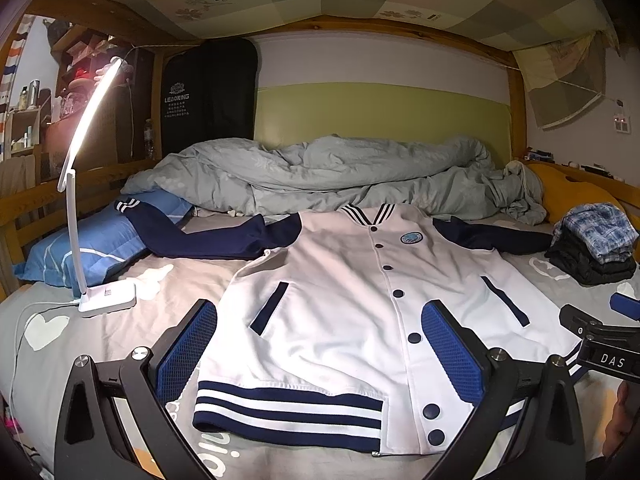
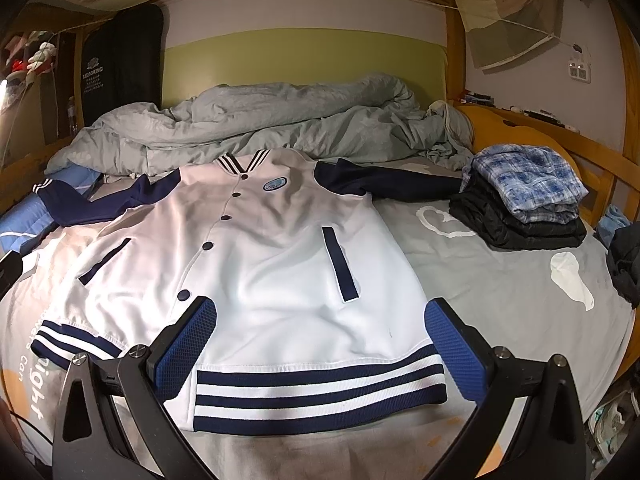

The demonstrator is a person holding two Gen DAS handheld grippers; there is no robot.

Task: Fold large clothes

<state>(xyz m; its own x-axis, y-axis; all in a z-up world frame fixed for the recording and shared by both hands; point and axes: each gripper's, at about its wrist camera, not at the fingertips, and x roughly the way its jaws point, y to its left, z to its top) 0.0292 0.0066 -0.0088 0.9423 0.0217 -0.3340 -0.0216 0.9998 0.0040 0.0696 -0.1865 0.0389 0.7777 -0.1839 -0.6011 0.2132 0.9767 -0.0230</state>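
Your jacket (image 2: 256,264) lies flat on the bed (image 2: 500,280), collar far away, striped bottom edge near you. Both your left tongs (image 1: 320,364) and right tongs (image 2: 320,356) are wide and empty, just over that edge.

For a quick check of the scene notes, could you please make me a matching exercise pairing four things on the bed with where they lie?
Things:
1. jacket
2. lamp
3. pile of folded clothes
4. duvet

Places:
A. bunched up at the far end of the bed
B. spread flat in the middle, buttoned
C. at the bed's left side
D. at the bed's right side

Pairs: 1-B, 2-C, 3-D, 4-A
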